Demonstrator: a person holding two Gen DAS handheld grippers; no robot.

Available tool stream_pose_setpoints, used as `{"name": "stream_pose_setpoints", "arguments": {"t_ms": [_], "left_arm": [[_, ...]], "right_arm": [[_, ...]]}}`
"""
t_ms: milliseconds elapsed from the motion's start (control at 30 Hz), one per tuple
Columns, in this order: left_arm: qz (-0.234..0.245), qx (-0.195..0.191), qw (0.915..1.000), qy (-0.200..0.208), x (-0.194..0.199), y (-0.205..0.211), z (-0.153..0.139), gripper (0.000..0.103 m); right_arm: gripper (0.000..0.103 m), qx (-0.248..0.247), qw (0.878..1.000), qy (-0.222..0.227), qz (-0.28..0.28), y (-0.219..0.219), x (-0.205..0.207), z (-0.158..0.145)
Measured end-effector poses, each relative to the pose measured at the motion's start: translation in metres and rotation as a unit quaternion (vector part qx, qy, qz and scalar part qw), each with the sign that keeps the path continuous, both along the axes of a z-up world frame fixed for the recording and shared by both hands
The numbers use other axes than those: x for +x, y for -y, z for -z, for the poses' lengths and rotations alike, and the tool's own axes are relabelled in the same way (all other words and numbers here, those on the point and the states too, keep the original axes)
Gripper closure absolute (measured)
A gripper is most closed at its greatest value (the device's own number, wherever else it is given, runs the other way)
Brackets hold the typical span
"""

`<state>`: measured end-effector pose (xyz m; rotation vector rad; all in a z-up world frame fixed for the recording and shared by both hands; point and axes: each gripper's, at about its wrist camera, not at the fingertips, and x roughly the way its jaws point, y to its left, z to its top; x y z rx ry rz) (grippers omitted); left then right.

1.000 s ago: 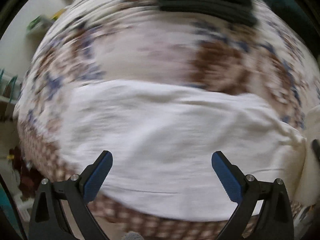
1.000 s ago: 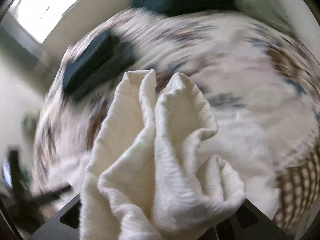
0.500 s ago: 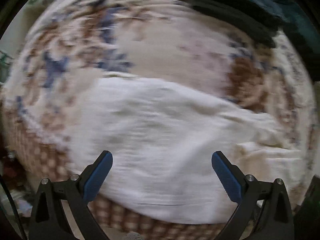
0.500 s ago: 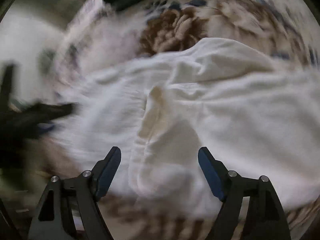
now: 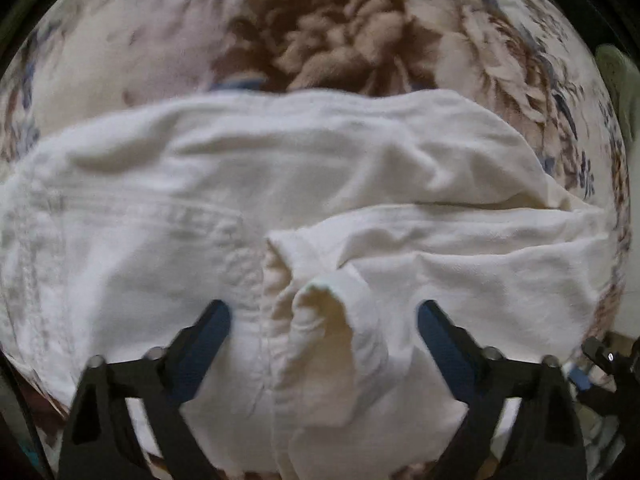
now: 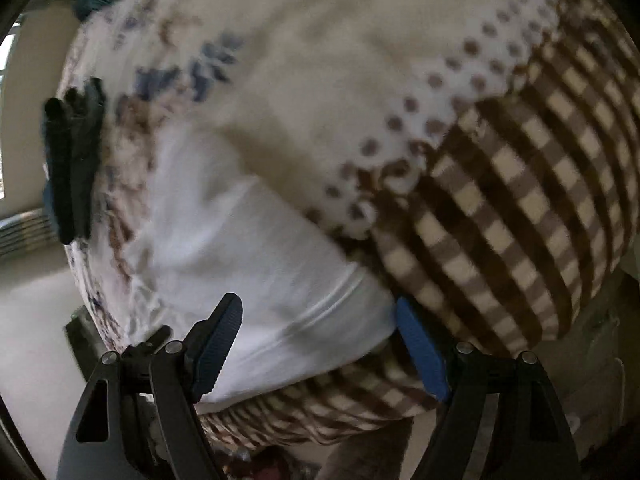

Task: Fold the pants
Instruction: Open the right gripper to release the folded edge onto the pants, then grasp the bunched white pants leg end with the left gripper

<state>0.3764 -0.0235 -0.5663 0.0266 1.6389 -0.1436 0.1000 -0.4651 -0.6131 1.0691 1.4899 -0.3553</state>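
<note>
The white pants (image 5: 248, 208) are lying spread on a floral blanket (image 5: 328, 40), their long axis running left to right across the left wrist view, with a stitched seam band toward the left and a bunched, raised fold (image 5: 324, 320) poking up near the middle. The left tool (image 5: 323, 330) is hanging over that fold with its jaws spread wide, released and gripping nothing; the fold is sitting between the blue pads (image 5: 210, 330) without touching either. In the right wrist view the pants (image 6: 248, 264) are showing a hemmed edge just ahead of the right tool (image 6: 320, 350), which is also gaping wide and empty above the cloth where the blanket's checked border (image 6: 500, 208) begins. A second ago the right tool was clutching a wad of the white cloth; it is now letting it lie flat, and the left tool has drawn in closer over the pants.
</note>
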Motion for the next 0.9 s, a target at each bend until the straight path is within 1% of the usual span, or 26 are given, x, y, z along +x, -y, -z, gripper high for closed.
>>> {"name": "stream_pose_setpoints", "arguments": {"t_ms": [33,67,100,133,167,233,267,333,367,433,500,533,600,633,733,767,833,900], "left_arm": [[0.01,0.019,0.9997,0.007,-0.002,0.0,0.0,0.032],[0.01,0.023,0.9997,0.005,-0.002,0.001,0.0,0.034],[0.012,0.031,0.9995,0.002,-0.003,-0.001,-0.003,0.034],[0.016,0.045,0.9988,0.008,-0.005,-0.001,-0.01,0.034],[0.024,0.057,0.9979,0.016,-0.007,0.0,-0.02,0.034],[0.044,0.076,0.9956,0.032,-0.008,0.01,-0.043,0.034],[0.053,0.073,0.9952,0.038,-0.008,0.019,-0.054,0.034],[0.07,0.053,0.9954,0.039,-0.006,0.043,-0.076,0.031],[0.073,0.036,0.9961,0.032,-0.004,0.056,-0.082,0.029],[0.08,-0.019,0.9966,-0.004,0.0,0.093,-0.086,0.029],[0.091,-0.046,0.9941,-0.038,0.0,0.136,-0.078,0.028],[0.096,-0.062,0.9913,-0.065,0.001,0.158,-0.068,0.027],[0.11,-0.059,0.9861,-0.11,-0.005,0.202,-0.046,0.027],[0.117,-0.052,0.9838,-0.126,-0.001,0.22,-0.034,0.027],[0.146,-0.001,0.9774,-0.153,-0.012,0.264,-0.009,0.027],[0.153,0.015,0.9759,-0.154,-0.016,0.274,-0.004,0.027],[0.165,0.037,0.9722,-0.162,-0.023,0.288,0.005,0.027],[0.182,0.078,0.9678,-0.156,-0.029,0.3,0.017,0.026]], "right_arm": [[0.032,-0.004,1.0,-0.026,-0.008,0.001,-0.006,0.009],[0.032,0.002,0.999,-0.039,-0.013,0.0,-0.014,0.016],[0.032,0.011,0.999,-0.048,-0.018,-0.001,-0.024,0.02],[0.032,0.021,0.998,-0.057,-0.025,-0.002,-0.036,0.024],[0.032,0.033,0.997,-0.058,-0.024,-0.002,-0.043,0.027],[0.032,0.073,0.997,-0.036,0.006,0.0,-0.055,0.022],[0.032,0.086,0.996,-0.017,0.023,0.005,-0.058,0.019],[0.032,0.102,0.993,0.026,0.047,0.018,-0.062,0.012],[0.032,0.104,0.993,0.034,0.053,0.023,-0.061,0.011],[0.032,0.112,0.991,0.047,0.063,0.028,-0.059,0.016],[0.032,0.124,0.988,0.055,0.075,0.033,-0.061,0.022],[0.032,0.126,0.988,0.056,0.076,0.036,-0.061,0.027],[0.035,0.121,0.987,0.061,0.08,0.035,-0.065,0.034],[0.036,0.123,0.987,0.065,0.077,0.038,-0.067,0.036],[0.035,0.127,0.986,0.069,0.08,0.035,-0.078,0.039],[0.035,0.126,0.986,0.071,0.082,0.027,-0.079,0.04],[0.035,0.129,0.984,0.077,0.094,0.031,-0.092,0.037],[0.035,0.141,0.98,0.084,0.11,0.034,-0.097,0.036]]}}
